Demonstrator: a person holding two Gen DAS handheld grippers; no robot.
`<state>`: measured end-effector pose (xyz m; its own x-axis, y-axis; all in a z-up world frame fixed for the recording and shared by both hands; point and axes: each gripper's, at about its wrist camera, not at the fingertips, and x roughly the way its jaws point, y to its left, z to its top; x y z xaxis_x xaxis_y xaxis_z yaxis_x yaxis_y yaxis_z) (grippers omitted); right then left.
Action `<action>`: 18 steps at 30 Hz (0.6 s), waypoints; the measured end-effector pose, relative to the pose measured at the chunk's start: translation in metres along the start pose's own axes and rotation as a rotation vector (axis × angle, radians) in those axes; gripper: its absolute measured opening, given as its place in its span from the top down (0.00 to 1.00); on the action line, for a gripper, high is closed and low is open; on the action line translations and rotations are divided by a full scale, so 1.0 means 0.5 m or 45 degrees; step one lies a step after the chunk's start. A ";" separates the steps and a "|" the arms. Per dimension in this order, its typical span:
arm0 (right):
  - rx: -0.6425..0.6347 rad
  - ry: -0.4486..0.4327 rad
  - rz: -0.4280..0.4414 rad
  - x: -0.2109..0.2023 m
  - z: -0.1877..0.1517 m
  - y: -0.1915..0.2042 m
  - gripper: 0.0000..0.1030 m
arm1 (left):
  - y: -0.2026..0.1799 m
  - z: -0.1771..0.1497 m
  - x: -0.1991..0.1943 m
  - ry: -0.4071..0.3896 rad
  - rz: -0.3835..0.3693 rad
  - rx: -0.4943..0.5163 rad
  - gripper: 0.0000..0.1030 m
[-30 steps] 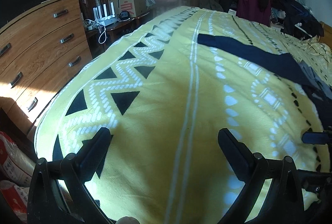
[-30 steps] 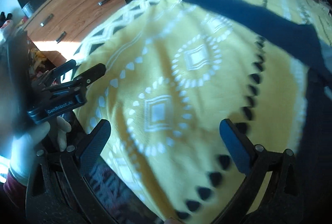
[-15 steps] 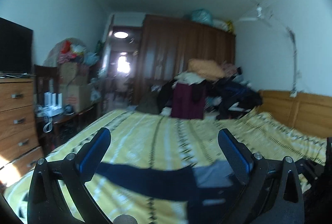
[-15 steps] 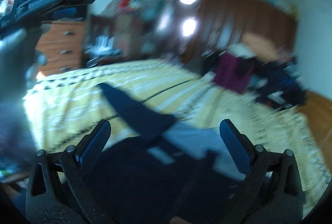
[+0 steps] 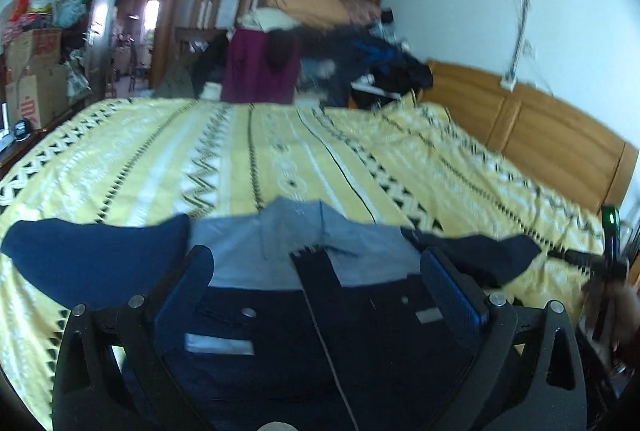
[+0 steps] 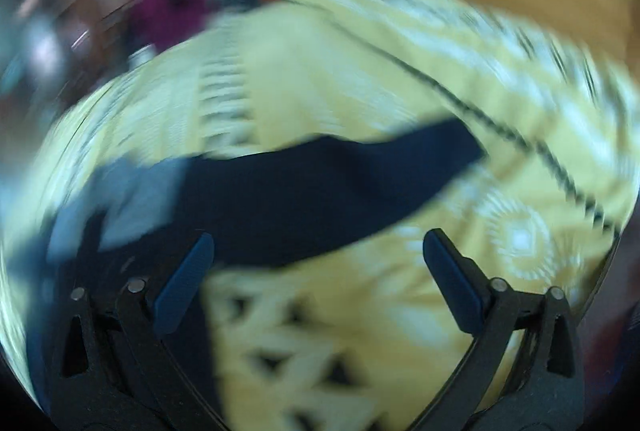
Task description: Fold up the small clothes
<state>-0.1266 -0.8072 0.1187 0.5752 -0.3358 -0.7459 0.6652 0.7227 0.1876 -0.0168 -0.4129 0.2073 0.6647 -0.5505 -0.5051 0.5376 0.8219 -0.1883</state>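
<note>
Shirt [image 5: 304, 311] now fills the lower half of the left wrist view, where a second ago that camera saw only the yellow bedspread [image 5: 248, 151] with a dark sleeve off to the right, and half a second ago it was tipped up at the wardrobe and the far clothes pile. So the left gripper [image 5: 316, 271] has swung round and come to hang over the garment's chest, its fingers spread wide with nothing between them. The shirt lies flat on the near edge of the bedspread, front up, navy body with a pale blue yoke and collar [image 5: 296, 227], one sleeve [image 5: 92, 255] out to the left and the other [image 5: 488, 251] out to the right. The right gripper [image 6: 316, 259] is also wide and empty; its view is heavily smeared, which suggests fast motion, but it shows a dark sleeve [image 6: 328, 191] lying just ahead of the fingers on the bedspread, where a second ago that camera was looking across bare blanket toward the dresser. Both tools have thus turned from the bed at large to the garment itself. Folding proper does not look begun: sleeves are spread, nothing is doubled over. A likely first move is taking a sleeve or shoulder edge to bring it across the body.
</note>
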 end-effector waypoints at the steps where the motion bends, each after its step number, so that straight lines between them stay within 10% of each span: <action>1: 0.077 0.023 0.007 0.019 0.016 -0.046 0.04 | -0.005 -0.043 0.073 0.024 0.016 0.025 0.00; 5: 0.329 0.098 0.007 0.109 0.059 -0.187 0.33 | -0.052 -0.086 0.150 0.090 0.016 0.055 0.00; 18: 0.354 0.115 -0.142 0.235 0.080 -0.279 0.38 | -0.099 -0.090 0.280 0.168 0.034 0.106 0.00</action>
<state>-0.1329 -0.9714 0.0304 0.4549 -0.3395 -0.8233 0.8338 0.4871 0.2598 0.0263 -0.5238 0.1080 0.6083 -0.5002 -0.6163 0.5655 0.8179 -0.1056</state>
